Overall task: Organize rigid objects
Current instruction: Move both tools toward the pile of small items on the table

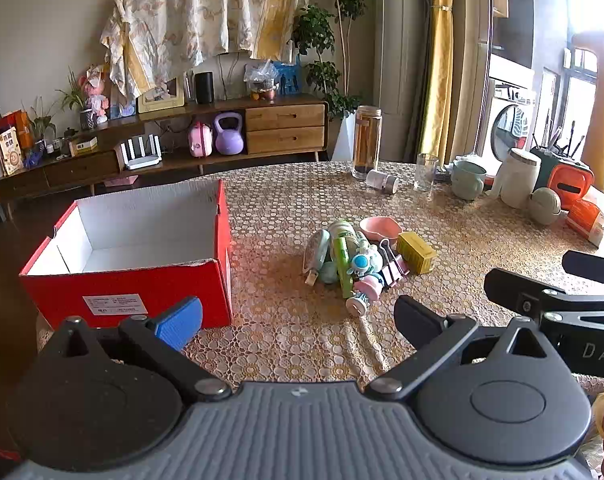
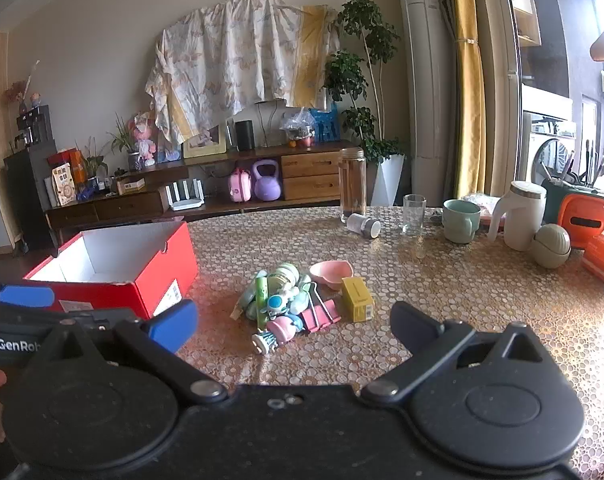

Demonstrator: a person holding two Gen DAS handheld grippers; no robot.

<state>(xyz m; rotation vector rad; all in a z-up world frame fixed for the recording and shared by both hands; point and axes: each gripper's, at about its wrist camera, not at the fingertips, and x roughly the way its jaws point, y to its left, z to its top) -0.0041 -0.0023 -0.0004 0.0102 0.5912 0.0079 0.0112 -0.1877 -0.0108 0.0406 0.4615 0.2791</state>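
Left tongs [image 1: 297,320] are spread wide, nothing between the pads, held above the near bench edge and pointed down toward the pile. Right tongs [image 2: 293,322] are likewise wide apart and empty, held just right of the left pair; their arm is seen at the right edge of the left view.

Nothing is gripped or touched by either pair.

Ahead of both tongs, mid-bench, the pile [image 1: 358,264] of small rigid things is seen heaped together: a pink bowl [image 1: 380,228] at the far side, a yellow box [image 1: 416,252] at the right, a pink binder clip [image 1: 394,268] beside it, a green tube [image 1: 344,266], a round teal item at the left, and small pink-and-blue toys [image 1: 366,292] nearest. Items touch and overlap; exact count cannot be told.

To the left of the pile, apart from it, the red box [image 1: 141,280] stands open on the bench [image 1: 302,208]. Its white inside looks empty as far as is visible; the near floor is hidden by the front wall.

Far right, cups, a glass, a jar and a jug are lined along the bench edge, well apart from the pile.

Progress is judged as nil or near nil: nothing appears sorted into the red box, the whole pile is left. The first pick is judged not yet begun; nearest toys or the yellow box at the edge look easiest to take first.
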